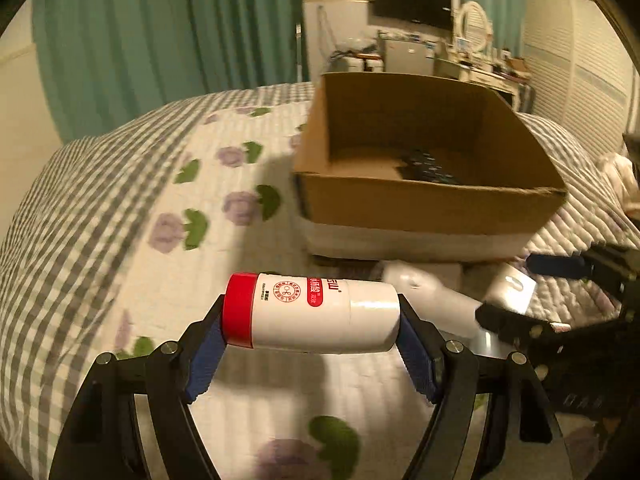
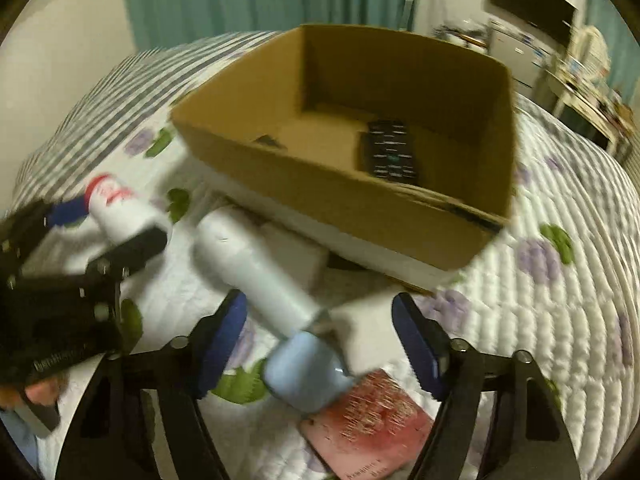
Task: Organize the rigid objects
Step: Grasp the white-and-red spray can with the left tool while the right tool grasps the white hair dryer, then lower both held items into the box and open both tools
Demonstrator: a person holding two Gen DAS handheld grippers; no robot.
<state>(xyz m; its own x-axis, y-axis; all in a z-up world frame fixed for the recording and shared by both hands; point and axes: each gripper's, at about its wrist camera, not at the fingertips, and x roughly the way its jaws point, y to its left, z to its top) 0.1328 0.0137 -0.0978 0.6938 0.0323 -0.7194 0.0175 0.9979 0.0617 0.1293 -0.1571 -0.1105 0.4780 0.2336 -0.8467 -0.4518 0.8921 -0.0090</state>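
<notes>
A white cylindrical plastic bottle with a red cap (image 1: 312, 312) lies sideways, clamped end to end between the blue pads of the left claw (image 1: 311, 340), above the quilted flower-print bed cover (image 1: 168, 208). Beyond it sits an open brown cardboard box (image 1: 424, 204), with a black remote control (image 2: 390, 154) on its floor. Just before the box lies a white tube-shaped device with a pale blue end (image 2: 276, 292), next to a low white block (image 2: 296, 258) and a red printed card (image 2: 368, 424). The right claw (image 2: 320, 344) is spread wide, empty, its fingers either side of the device's blue end.
</notes>
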